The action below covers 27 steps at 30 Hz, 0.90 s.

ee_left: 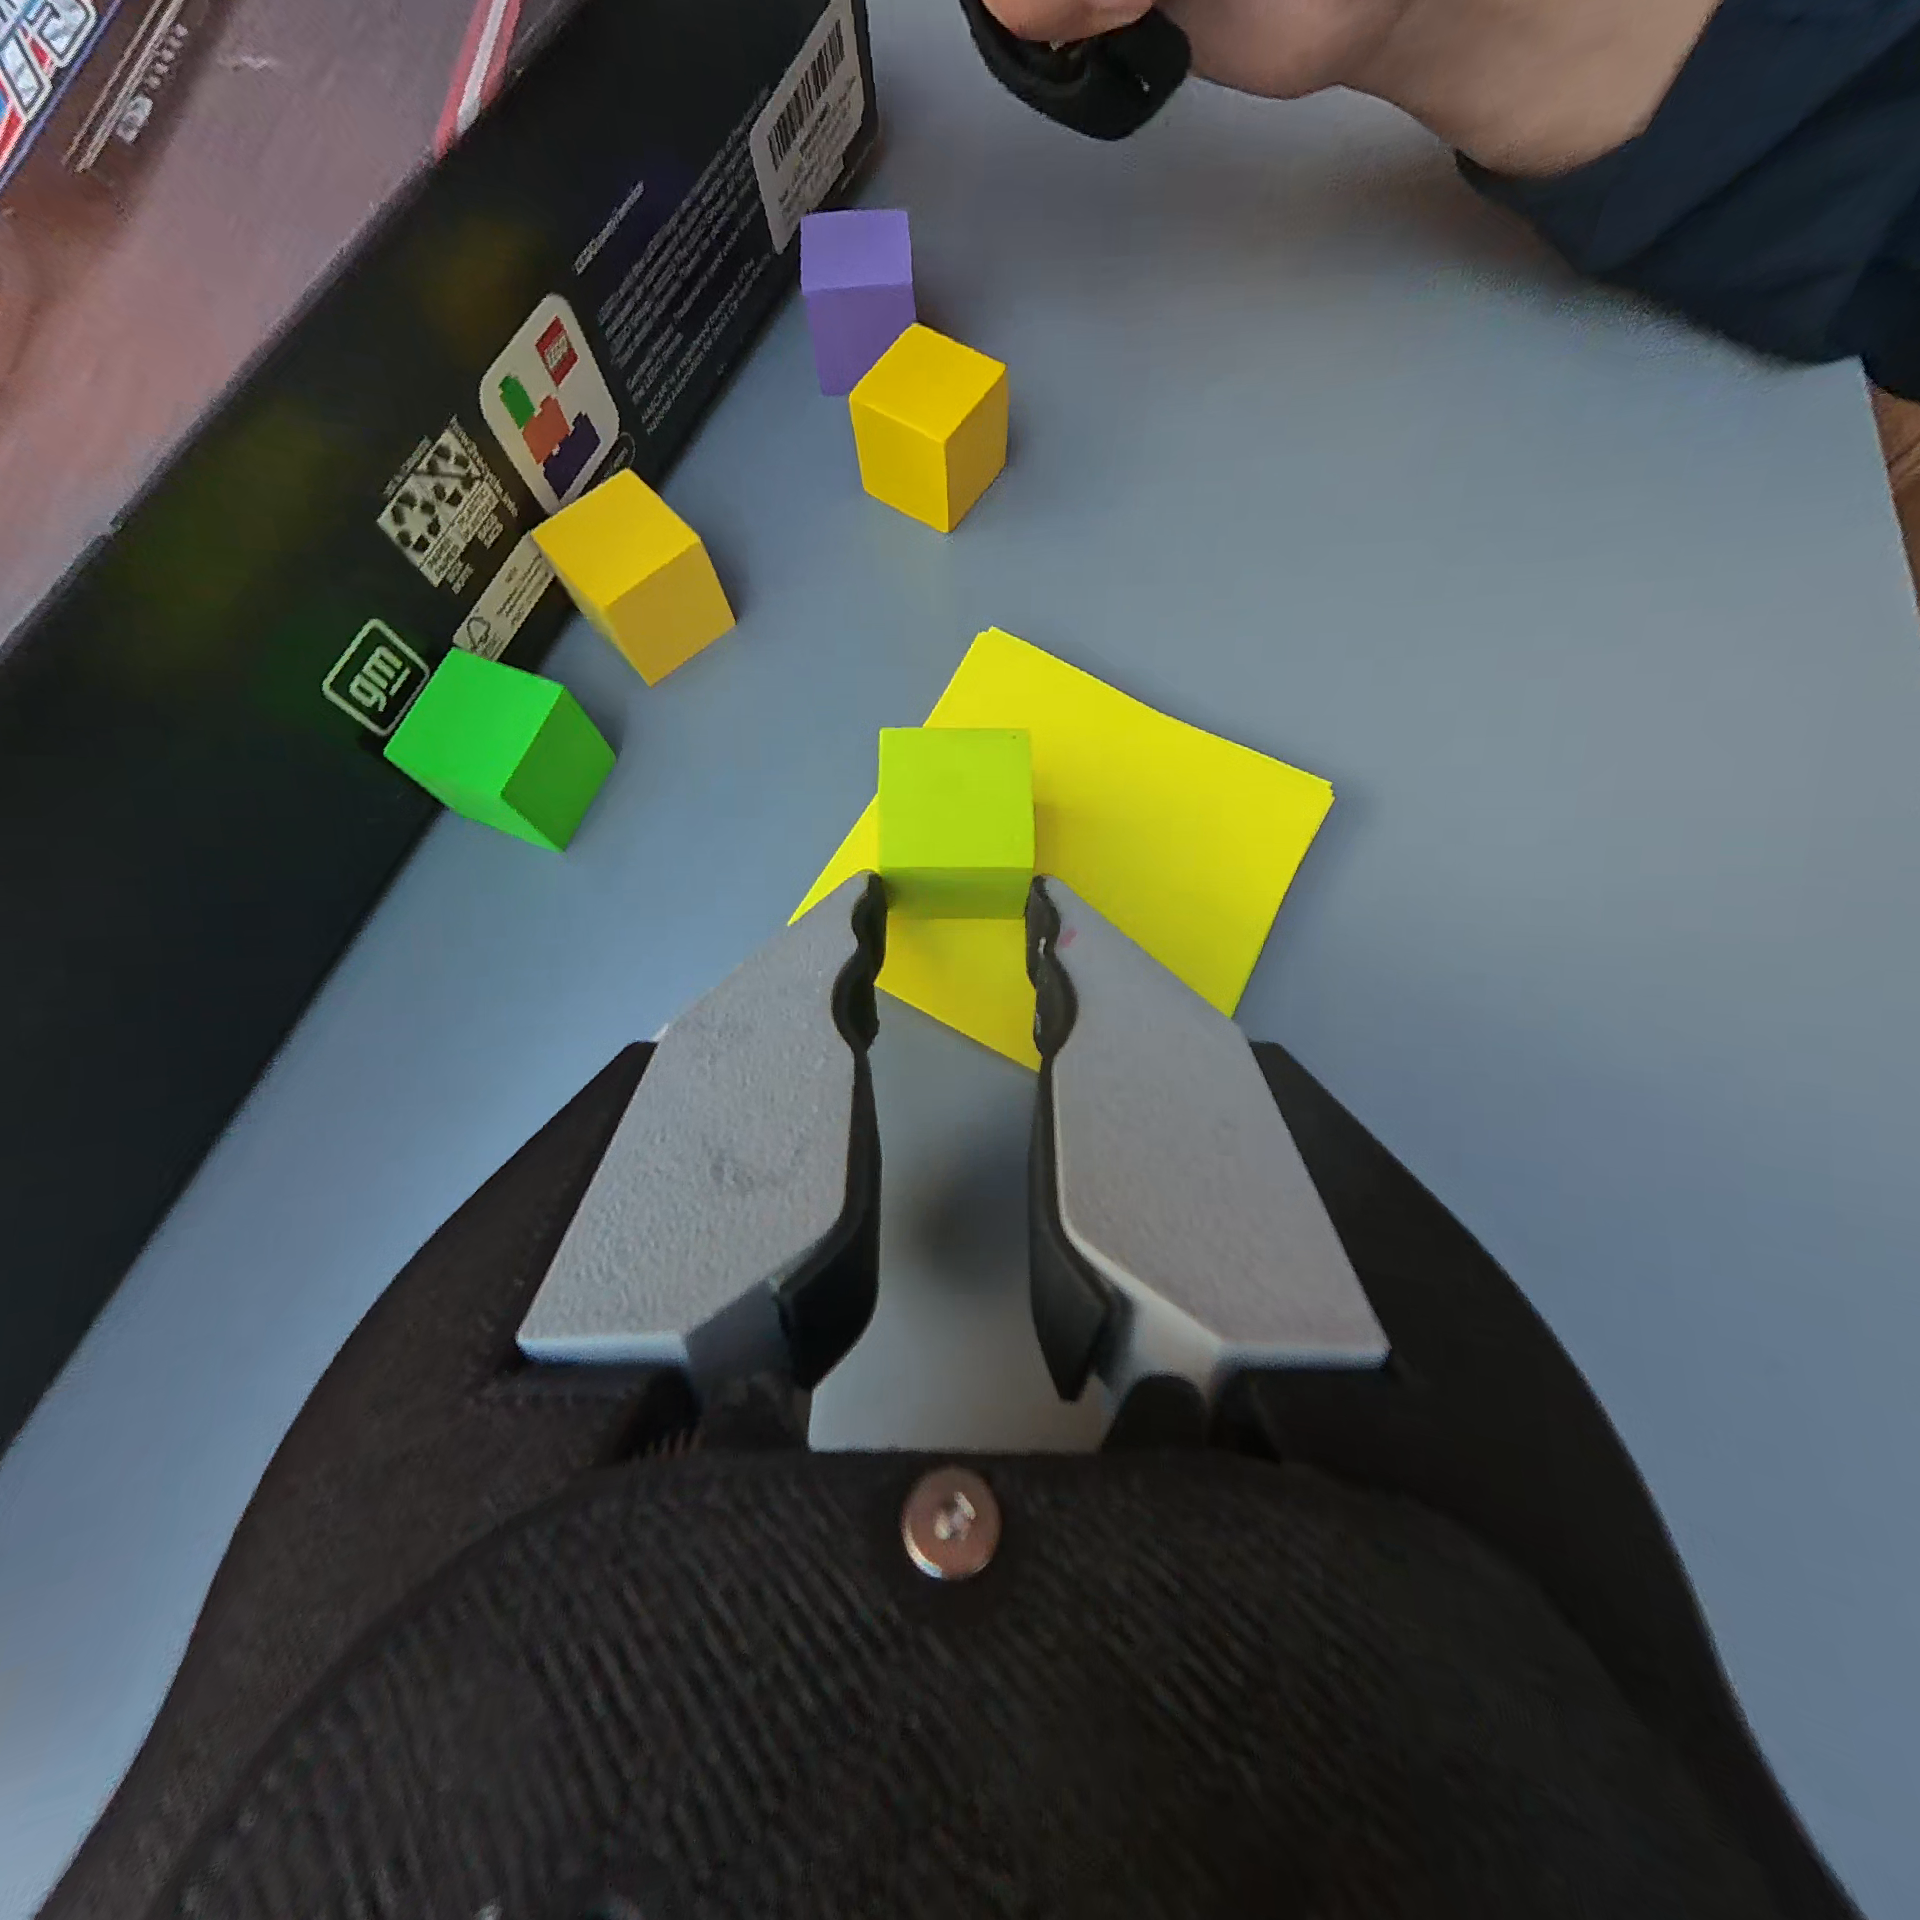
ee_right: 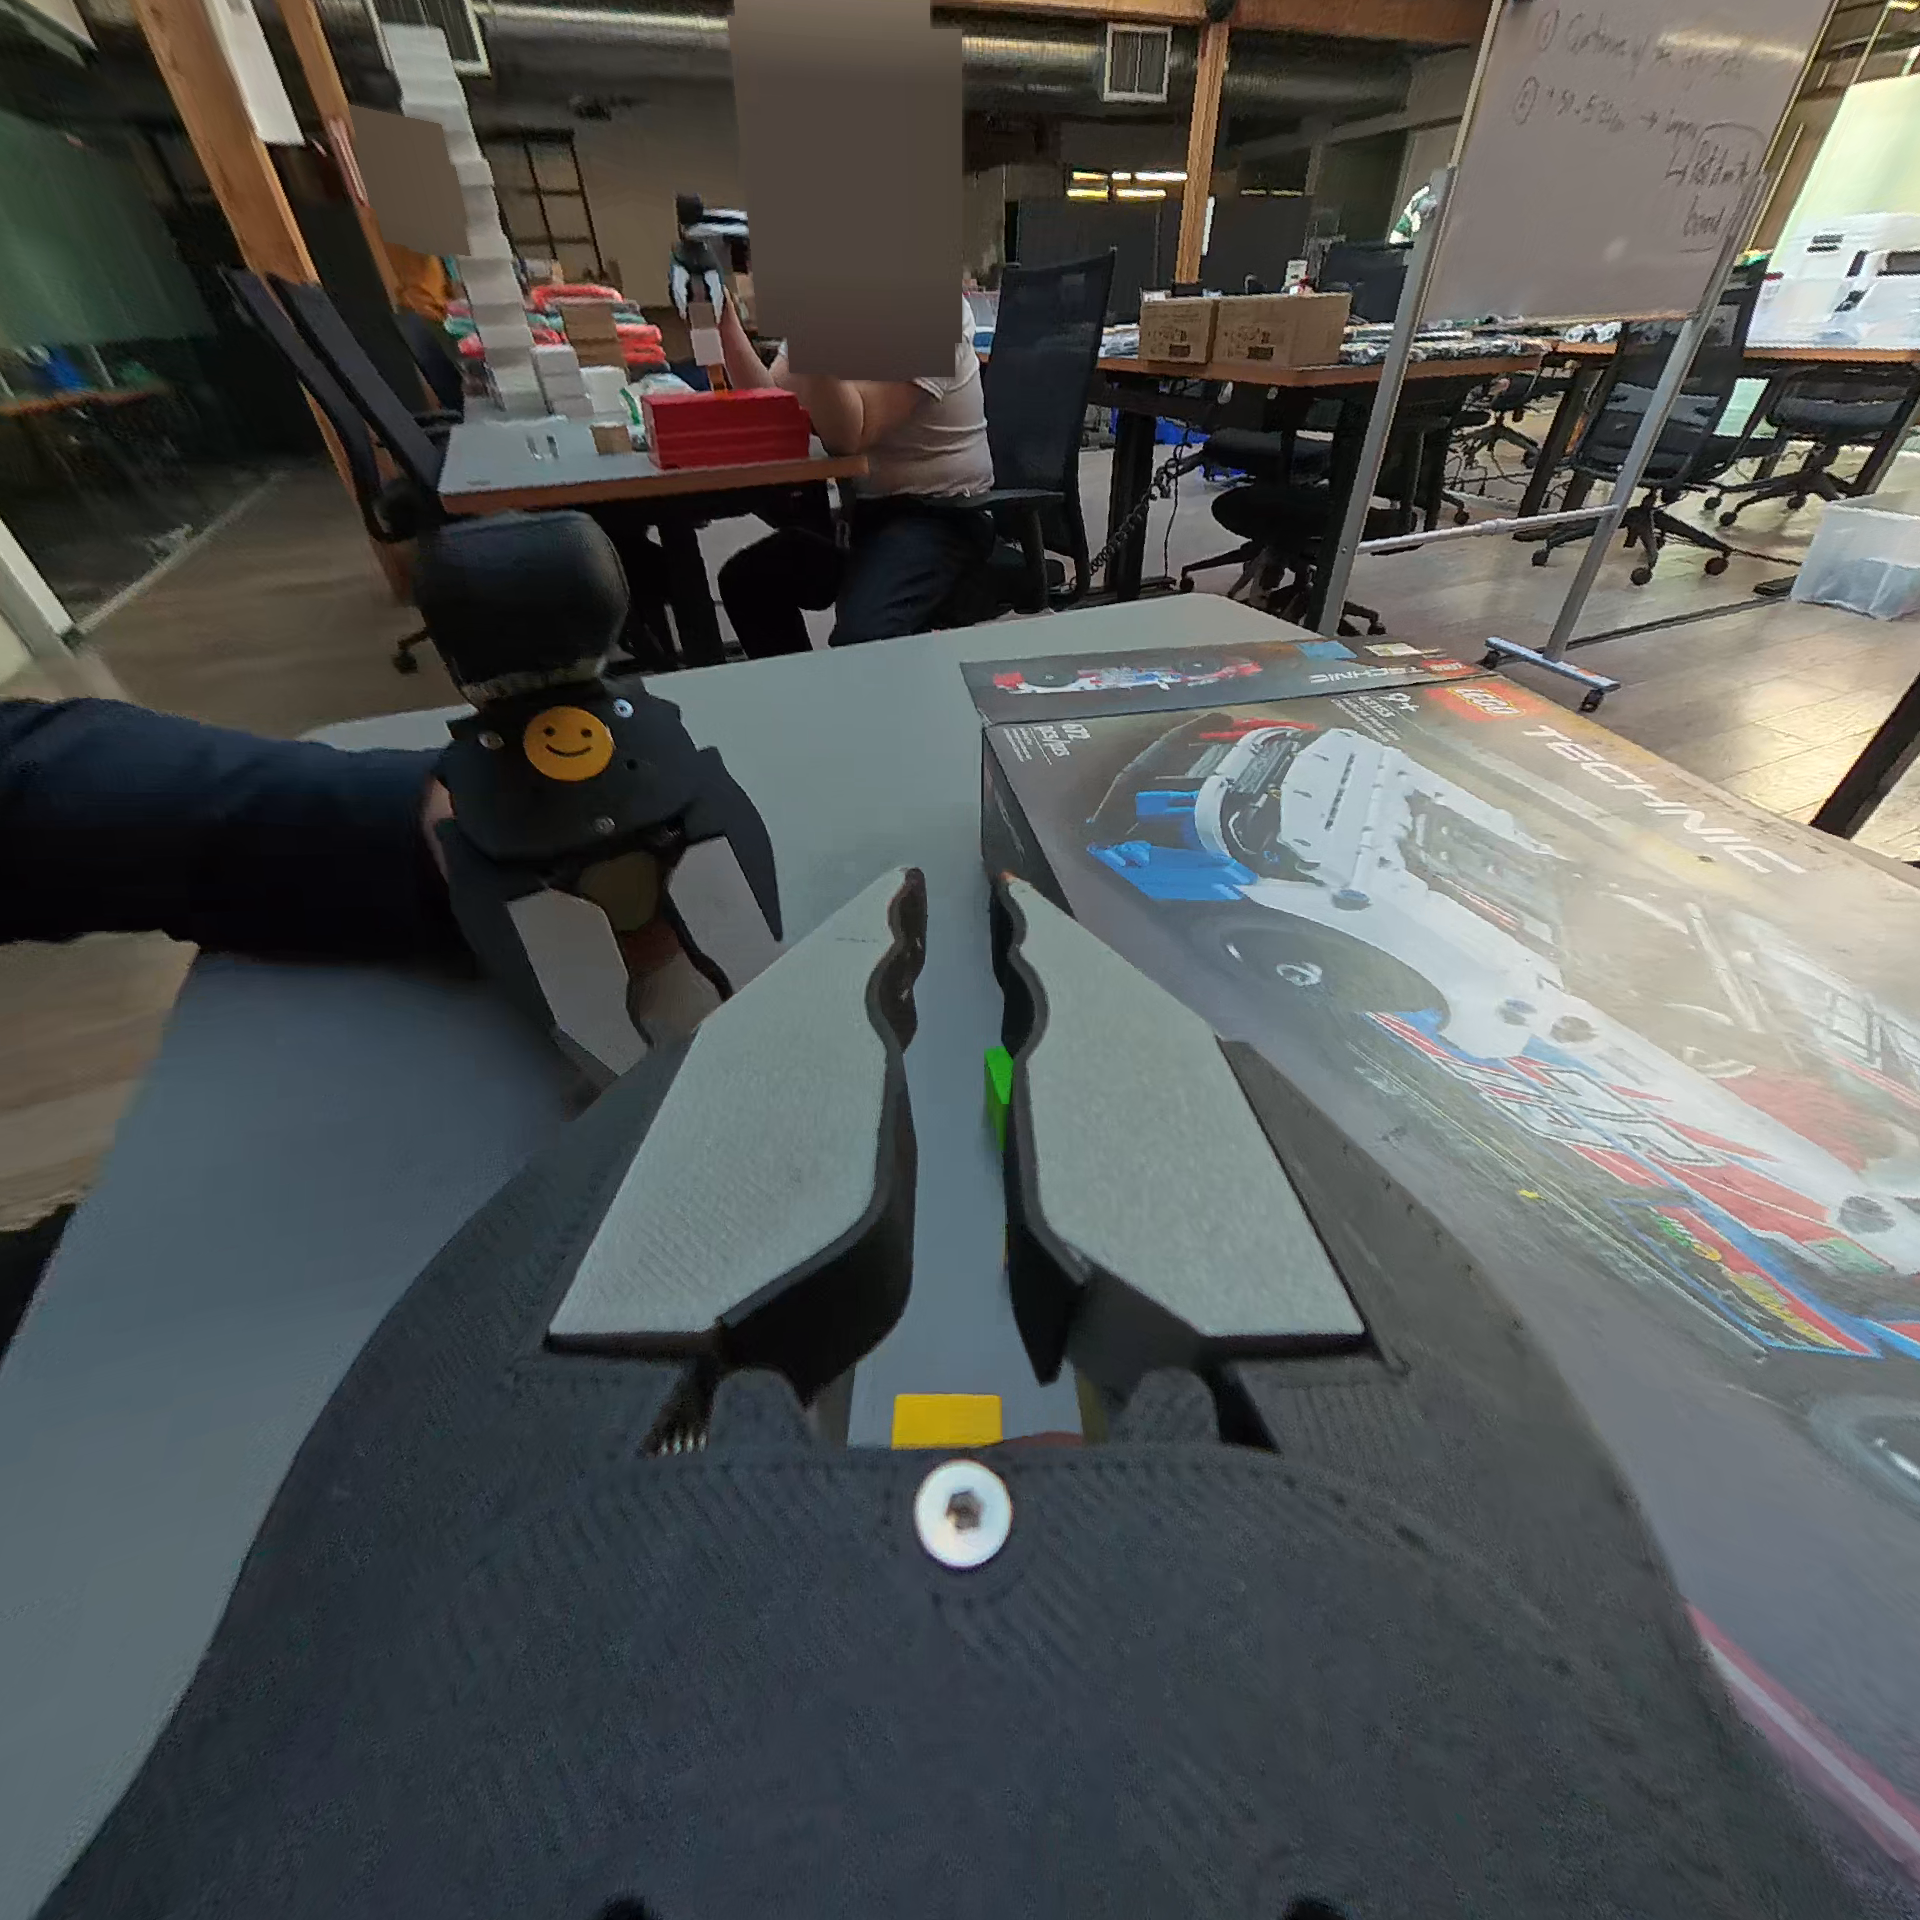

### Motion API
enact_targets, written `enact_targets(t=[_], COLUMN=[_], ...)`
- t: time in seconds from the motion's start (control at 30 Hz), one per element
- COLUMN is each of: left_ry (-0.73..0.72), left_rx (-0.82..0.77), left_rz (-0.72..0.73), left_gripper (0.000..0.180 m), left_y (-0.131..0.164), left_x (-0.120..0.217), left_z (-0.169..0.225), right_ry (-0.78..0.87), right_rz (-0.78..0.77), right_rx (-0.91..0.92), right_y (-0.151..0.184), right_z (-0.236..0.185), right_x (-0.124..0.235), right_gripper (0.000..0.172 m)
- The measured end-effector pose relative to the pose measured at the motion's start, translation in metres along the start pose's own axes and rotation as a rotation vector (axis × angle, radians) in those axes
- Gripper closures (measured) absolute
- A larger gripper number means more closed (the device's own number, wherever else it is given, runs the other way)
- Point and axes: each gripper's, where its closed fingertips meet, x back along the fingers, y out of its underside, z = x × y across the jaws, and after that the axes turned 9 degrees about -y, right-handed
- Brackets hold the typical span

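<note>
Closest to me, my left gripper (ee_left: pixel 954 896) pinches a lime cube (ee_left: pixel 956 821) on the yellow paper (ee_left: pixel 1132 831) mid-tabletop (ee_left: pixel 1455 623). Left of it, green (ee_left: pixel 499 748), yellow (ee_left: pixel 634 571) and purple (ee_left: pixel 857 291) cubes line the box (ee_left: pixel 208 416) along the table's edge. My right gripper (ee_right: pixel 954 896) hangs slightly parted, gripping nothing.

At the centre of the frame the left gripper (ee_left: pixel 954 896) has its two grey fingers set on either side of a small lime-green cube (ee_left: pixel 956 816), the black pads right against its near corners. The cube sits on a flat stack of yellow square paper (ee_left: pixel 1153 831) lying on the pale blue table (ee_left: pixel 1455 623). To the upper left, beside a large dark cardboard box (ee_left: pixel 208 790), stand a bright green cube (ee_left: pixel 499 748), two yellow blocks (ee_left: pixel 634 571) (ee_left: pixel 928 426) and a purple block (ee_left: pixel 857 291). A person's hand (ee_left: pixel 1403 73) shows at the top right.
</note>
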Motion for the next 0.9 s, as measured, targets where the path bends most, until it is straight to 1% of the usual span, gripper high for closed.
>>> enact_targets(t=[0.1,0.17,0.27,0.33,0.43,0.6,0.67,0.7,0.73,0.83,0.9], left_ry=[0.008,0.026,0.022,0.014,0.005,-0.045,-0.033,-0.034,-0.043,-0.078,-0.060], left_rx=[0.022,0.048,0.040,0.029,0.034,0.050,0.047,0.037,0.018,-0.019,-0.005], left_rz=[-0.003,-0.006,-0.002,-0.005,-0.006,0.011,0.013,0.013,0.016,0.057,0.088], left_gripper=[0.155,0.155,0.146,0.138,0.138,0.131,0.134,0.141,0.154,0.154,0.154], left_y=[0.012,0.018,0.024,0.026,0.025,0.019,0.017,0.016,0.015,0.009,0.006], left_x=[0.014,0.022,0.030,0.031,0.030,0.027,0.025,0.024,0.023,0.026,0.029], left_z=[-0.004,-0.005,-0.007,-0.008,-0.009,-0.016,-0.011,-0.009,-0.008,-0.009,-0.008], right_ry=[0.031,0.026,0.006,0.016,0.008,0.028,0.023,0.020,0.019,0.019,0.025], right_rz=[-0.032,-0.059,-0.159,-0.192,-0.214,-0.218,-0.216,-0.214,-0.211,-0.216,-0.223], right_rx=[0.036,0.017,0.014,0.053,0.065,0.091,0.089,0.088,0.088,0.089,0.094], right_y=[0.011,0.022,0.039,0.042,0.043,0.041,0.042,0.042,0.041,0.043,0.043], right_z=[0.008,0.013,0.015,0.014,0.010,0.009,0.007,0.006,0.006,0.005,0.005], right_x=[-0.001,-0.005,-0.014,-0.019,-0.022,-0.023,-0.025,-0.026,-0.026,-0.026,-0.025], right_gripper=[0.163,0.161,0.156,0.156,0.156,0.157,0.157,0.157,0.157,0.158,0.158])
